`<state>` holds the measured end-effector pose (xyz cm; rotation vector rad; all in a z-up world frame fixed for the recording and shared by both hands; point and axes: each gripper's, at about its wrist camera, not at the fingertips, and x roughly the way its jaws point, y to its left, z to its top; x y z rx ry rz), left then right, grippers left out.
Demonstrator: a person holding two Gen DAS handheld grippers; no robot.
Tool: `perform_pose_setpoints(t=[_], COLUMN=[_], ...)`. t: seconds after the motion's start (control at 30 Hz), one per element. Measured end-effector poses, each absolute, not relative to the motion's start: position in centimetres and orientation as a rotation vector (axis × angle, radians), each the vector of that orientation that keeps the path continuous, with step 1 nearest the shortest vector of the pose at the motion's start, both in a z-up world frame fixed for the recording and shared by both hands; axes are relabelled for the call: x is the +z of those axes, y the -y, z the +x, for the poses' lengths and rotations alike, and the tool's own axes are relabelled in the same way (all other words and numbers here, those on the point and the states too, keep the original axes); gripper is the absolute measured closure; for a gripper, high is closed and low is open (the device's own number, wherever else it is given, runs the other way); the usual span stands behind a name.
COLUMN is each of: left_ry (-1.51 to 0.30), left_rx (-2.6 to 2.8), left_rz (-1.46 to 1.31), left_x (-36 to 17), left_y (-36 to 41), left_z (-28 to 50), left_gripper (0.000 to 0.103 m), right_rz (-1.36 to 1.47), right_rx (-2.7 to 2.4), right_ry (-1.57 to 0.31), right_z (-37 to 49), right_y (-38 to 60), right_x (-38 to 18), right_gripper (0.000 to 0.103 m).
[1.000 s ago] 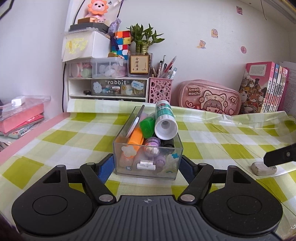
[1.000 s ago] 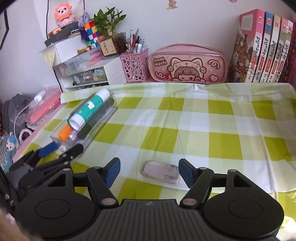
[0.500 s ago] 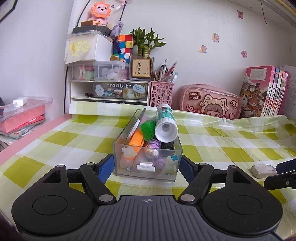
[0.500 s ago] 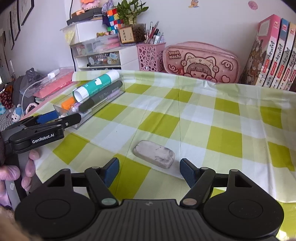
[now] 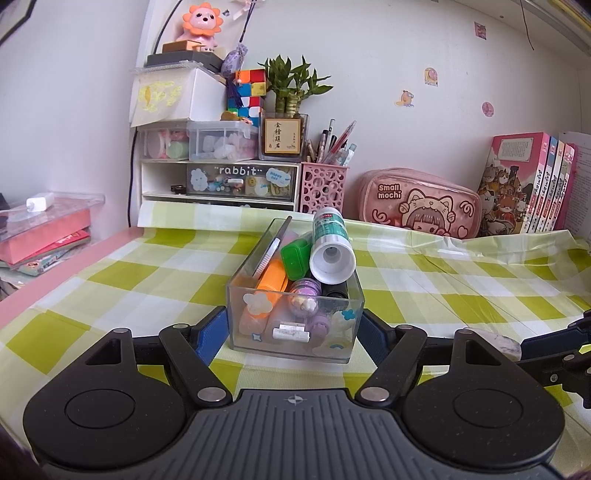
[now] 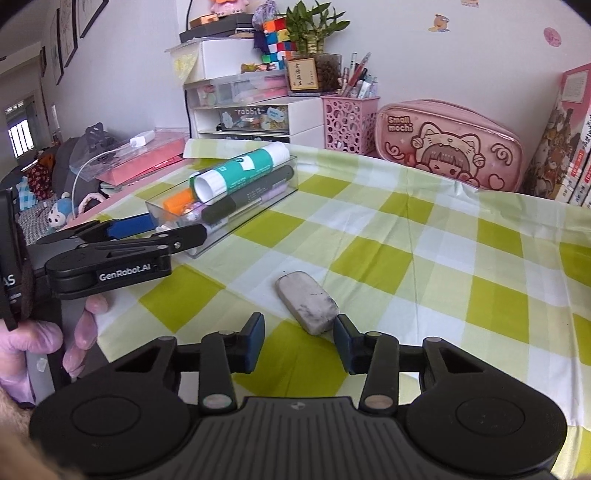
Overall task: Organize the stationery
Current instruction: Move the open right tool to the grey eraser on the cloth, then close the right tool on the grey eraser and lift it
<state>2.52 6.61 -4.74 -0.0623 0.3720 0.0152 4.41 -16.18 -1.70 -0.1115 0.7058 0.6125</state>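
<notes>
The eraser [image 6: 306,301] lies just ahead of the half-closed, empty right claw [image 6: 299,341]; light, firm and grippy, it is best pinched across its short sides.

Pouch [image 5: 421,203] reads "Small mochi"; drawer [image 5: 242,180] reads "rabbit".

A home study corner, likely a child's room — a tabletop [image 5: 110,273] under a green-checked cloth, a pink cartoon pencil case [image 5: 417,203], a "rabbit" drawer organiser [image 5: 221,181], storybooks [image 5: 524,184], a lion toy [image 5: 199,22] and wall stickers [image 5: 430,76].
</notes>
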Motion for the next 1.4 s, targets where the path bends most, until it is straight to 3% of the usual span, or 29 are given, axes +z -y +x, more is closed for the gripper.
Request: perform_pose_setpoints(t=[0.43,0.47,0.53,0.63,0.8,0.93,1.4], left_ry=[-0.372,-0.371,-0.370,-0.368,-0.368,-0.366,-0.365], left_rx=[0.015,0.015,0.016,0.018,0.018,0.016,0.015], left_rz=[-0.064,-0.064,-0.063,-0.061,-0.061,-0.065,-0.066], left_x=[-4.7,-4.7,-4.8,-4.7,-4.7,-4.6,-4.6], left_y=[-6.6,-6.7,-6.7,-6.6,-6.6,-6.6,-6.7], left_z=[2.5,2.5,2.5,2.5,2.5,2.5,2.5], left_gripper=[0.030,0.030,0.030,0.030,0.030,0.030,0.030], right_rz=[-0.142,-0.144,-0.134,-0.063,-0.038,-0.041,-0.103], right_rx=[0.596,0.595,0.594,0.606,0.613,0.646,0.617], right_ry=[-0.678,-0.677,-0.679,-0.684,-0.668,-0.656,-0.617], right_z=[4.4,4.4,4.6,5.2,5.1,4.8,4.7], right_y=[15.0,14.9,14.7,15.0,15.2,15.1,13.4], right_x=[-1.9,-1.9,-1.8,-1.5,-1.0,-1.1,-1.8], right_gripper=[0.064,0.066,0.092,0.096,0.095,0.076,0.075])
